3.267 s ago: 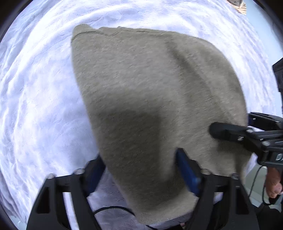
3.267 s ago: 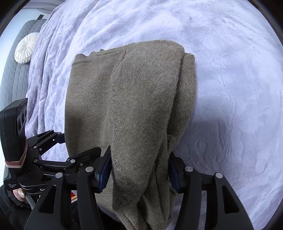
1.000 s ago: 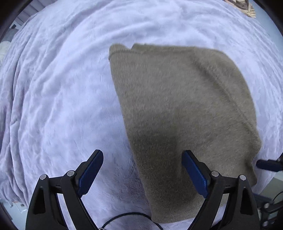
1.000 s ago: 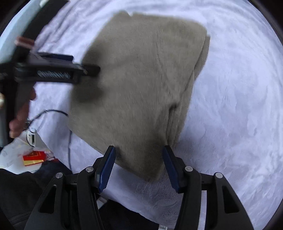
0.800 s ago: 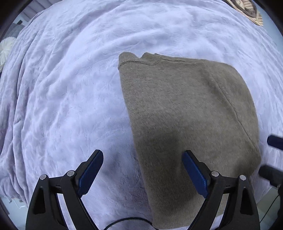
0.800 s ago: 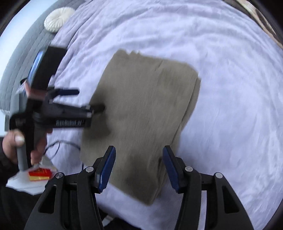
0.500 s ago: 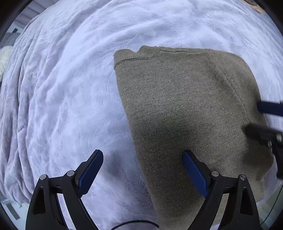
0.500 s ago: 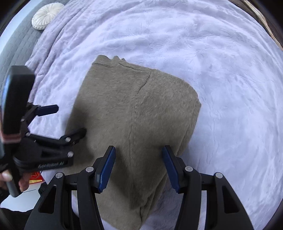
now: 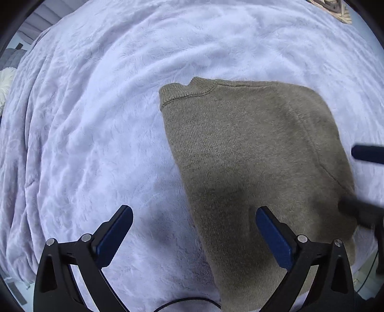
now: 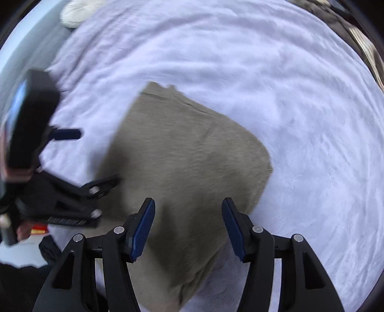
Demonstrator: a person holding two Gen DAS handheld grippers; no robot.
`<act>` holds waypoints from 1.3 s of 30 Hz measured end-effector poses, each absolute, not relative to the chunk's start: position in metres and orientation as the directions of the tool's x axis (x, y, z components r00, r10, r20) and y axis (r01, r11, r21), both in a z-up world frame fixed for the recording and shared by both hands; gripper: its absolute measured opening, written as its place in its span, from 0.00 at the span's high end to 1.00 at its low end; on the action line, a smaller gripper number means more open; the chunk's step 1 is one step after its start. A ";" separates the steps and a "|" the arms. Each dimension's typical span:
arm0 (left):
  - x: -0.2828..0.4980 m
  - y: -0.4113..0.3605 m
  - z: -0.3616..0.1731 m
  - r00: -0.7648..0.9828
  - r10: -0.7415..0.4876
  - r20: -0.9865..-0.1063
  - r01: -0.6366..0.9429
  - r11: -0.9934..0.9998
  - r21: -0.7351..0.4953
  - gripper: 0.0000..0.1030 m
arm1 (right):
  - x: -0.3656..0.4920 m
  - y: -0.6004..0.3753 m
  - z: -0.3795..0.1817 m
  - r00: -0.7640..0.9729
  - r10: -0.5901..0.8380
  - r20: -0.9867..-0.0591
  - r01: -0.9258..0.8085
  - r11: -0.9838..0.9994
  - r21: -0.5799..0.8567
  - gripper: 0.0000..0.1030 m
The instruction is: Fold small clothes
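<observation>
An olive-brown knitted sweater (image 9: 254, 163) lies folded flat on the pale lilac bedspread (image 9: 100, 124), collar toward the far left. My left gripper (image 9: 194, 223) hovers above the sweater's near left edge, its jaws opening wide with nothing pressed between the pads. In the right wrist view the same sweater (image 10: 189, 163) lies below my right gripper (image 10: 188, 220), which stands open above its near edge and holds nothing. The left gripper (image 10: 96, 158) shows blurred at the left of that view. The right gripper's fingertips (image 9: 364, 153) enter the left wrist view at its right edge.
The bedspread (image 10: 300, 120) stretches far and right of the sweater. A round white cushion (image 10: 76, 9) rests at the far left by a grey headboard. A patterned dark fabric (image 10: 360, 40) sits at the far right. A black cable (image 9: 189, 301) runs along the near edge. A hand (image 10: 24, 230) grips the left tool.
Both grippers have let go of the sweater, which now lies flat. The right gripper slid sideways along its near edge. The left gripper's jaws spread a little wider.
</observation>
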State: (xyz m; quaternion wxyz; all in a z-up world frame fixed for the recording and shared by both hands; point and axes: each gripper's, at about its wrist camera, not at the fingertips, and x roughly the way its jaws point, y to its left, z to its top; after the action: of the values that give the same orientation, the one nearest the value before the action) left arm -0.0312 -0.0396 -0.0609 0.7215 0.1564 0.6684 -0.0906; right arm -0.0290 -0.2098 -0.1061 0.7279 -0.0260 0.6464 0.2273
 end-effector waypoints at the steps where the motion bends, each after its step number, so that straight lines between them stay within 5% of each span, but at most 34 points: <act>1: -0.035 -0.040 -0.059 0.090 0.074 -0.993 0.338 0.936 0.100 0.00 | -0.036 -0.206 -0.102 0.050 0.321 -0.946 -0.381 0.881 0.279 0.41; 13: -0.060 -0.039 -0.089 0.049 0.145 -0.988 0.373 0.915 0.153 0.00 | -0.085 -0.153 -0.152 0.000 0.136 -0.991 -0.447 0.886 0.122 0.32; 25: -0.086 -0.032 -0.078 0.046 0.093 -0.995 0.368 0.924 0.103 0.00 | -0.145 -0.169 -0.161 -0.076 0.115 -0.990 -0.404 0.905 0.136 0.32; 36: -0.096 -0.040 0.012 0.165 -0.116 -0.979 0.410 0.911 -0.039 0.00 | -0.117 -0.180 -0.060 0.182 0.134 -0.974 -0.373 0.926 0.057 0.32; 39: -0.089 -0.045 0.015 0.073 -0.166 -0.983 0.443 0.889 -0.117 0.00 | -0.118 -0.180 -0.040 0.219 0.132 -0.967 -0.372 0.927 0.042 0.32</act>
State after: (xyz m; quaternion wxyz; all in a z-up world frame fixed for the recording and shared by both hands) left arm -0.0895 -0.0447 0.0151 0.7247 0.1071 0.6474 -0.2102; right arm -0.1179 -0.1795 -0.0400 0.7744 -0.0995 0.6033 0.1626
